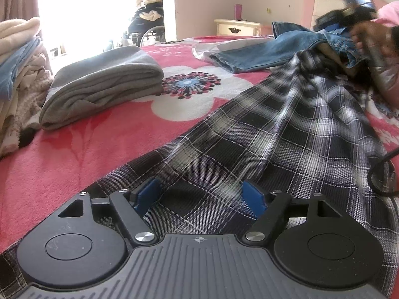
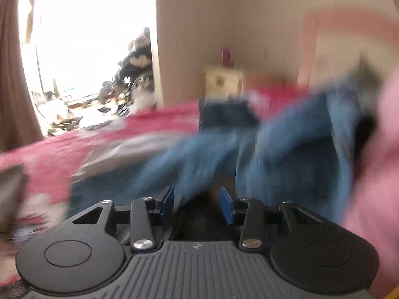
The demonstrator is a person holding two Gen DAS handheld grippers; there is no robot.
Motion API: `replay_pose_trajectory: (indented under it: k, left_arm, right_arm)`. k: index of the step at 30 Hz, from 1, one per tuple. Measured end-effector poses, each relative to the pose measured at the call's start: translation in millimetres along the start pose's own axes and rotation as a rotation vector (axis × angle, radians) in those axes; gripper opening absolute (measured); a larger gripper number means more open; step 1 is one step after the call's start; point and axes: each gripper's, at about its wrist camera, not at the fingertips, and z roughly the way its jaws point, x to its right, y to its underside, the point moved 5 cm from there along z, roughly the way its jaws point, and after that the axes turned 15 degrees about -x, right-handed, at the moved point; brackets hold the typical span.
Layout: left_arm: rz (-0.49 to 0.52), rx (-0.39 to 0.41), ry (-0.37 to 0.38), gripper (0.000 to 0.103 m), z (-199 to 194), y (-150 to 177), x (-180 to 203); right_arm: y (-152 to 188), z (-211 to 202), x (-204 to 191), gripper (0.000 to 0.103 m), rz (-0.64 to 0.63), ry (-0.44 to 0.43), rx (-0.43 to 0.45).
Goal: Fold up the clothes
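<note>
A black-and-white plaid shirt lies spread across the red floral bedspread, running from under my left gripper up to the right. My left gripper hovers low over its near end, open wide, with nothing between the blue pads. Blue jeans lie crumpled beyond the shirt. A hand holds my right gripper above their waistband. The right wrist view is heavily blurred. There my right gripper stands with its jaws roughly half apart, and the jeans are right in front of the fingertips.
A folded grey garment rests on the bed to the left. A pile of light clothes is stacked at the far left edge. A cream nightstand and a pink headboard stand behind. A black cable loops at right.
</note>
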Motion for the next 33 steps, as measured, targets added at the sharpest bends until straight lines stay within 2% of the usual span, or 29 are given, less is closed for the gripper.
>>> replay_pose_trajectory:
  k: [5, 6, 12, 15, 18, 19, 20, 24, 28, 31, 33]
  left_arm:
    - [-0.002, 0.003, -0.004, 0.078, 1.3, -2.8, 0.5]
    - [-0.003, 0.003, -0.005, 0.078, 1.3, -3.6, 0.7]
    - [-0.005, 0.015, -0.023, 0.076, -8.4, -13.5, 2.4]
    - [0.005, 0.049, 0.003, 0.076, -27.9, -18.0, 10.5]
    - [0.034, 0.057, 0.069, 0.076, -48.4, -10.5, 30.9]
    - [0.041, 0.048, 0.092, 0.076, -53.2, -5.9, 37.8]
    - [0.047, 0.037, 0.116, 0.076, -57.4, -0.9, 44.4]
    - [0.082, -0.006, 0.224, 0.076, -73.9, 25.6, 70.0]
    - [0.145, -0.058, 0.279, 0.076, -83.5, 50.1, 91.7]
    - [0.18, -0.094, 0.304, 0.076, -83.0, 63.2, 100.5]
    - [0.2, -0.109, 0.305, 0.076, -80.2, 67.9, 102.7]
  right_arm:
    - [83.9, -6.9, 36.2, 0.045, 0.303, -0.128, -0.265]
    - [94.9, -5.1, 42.1, 0.046, 0.357, -0.144, -0.29]
    - [119.5, 10.4, 66.1, 0.046, 0.574, -0.206, -0.251]
    - [122.1, 22.1, 77.5, 0.038, 0.652, -0.226, -0.232]
    - [124.7, 35.4, 90.5, 0.016, 0.712, -0.231, -0.223]
    - [125.8, 38.1, 94.1, 0.005, 0.72, -0.23, -0.219]
    - [125.9, 38.1, 96.3, 0.003, 0.714, -0.228, -0.207]
    - [115.6, 12.0, 93.0, 0.002, 0.567, -0.173, -0.119]
    - [107.4, -3.5, 87.4, 0.002, 0.346, -0.016, -0.097]
    - [113.7, 9.8, 95.5, 0.001, 0.335, 0.068, -0.13]
    - [118.2, 17.9, 98.9, 0.001, 0.341, 0.094, -0.146]
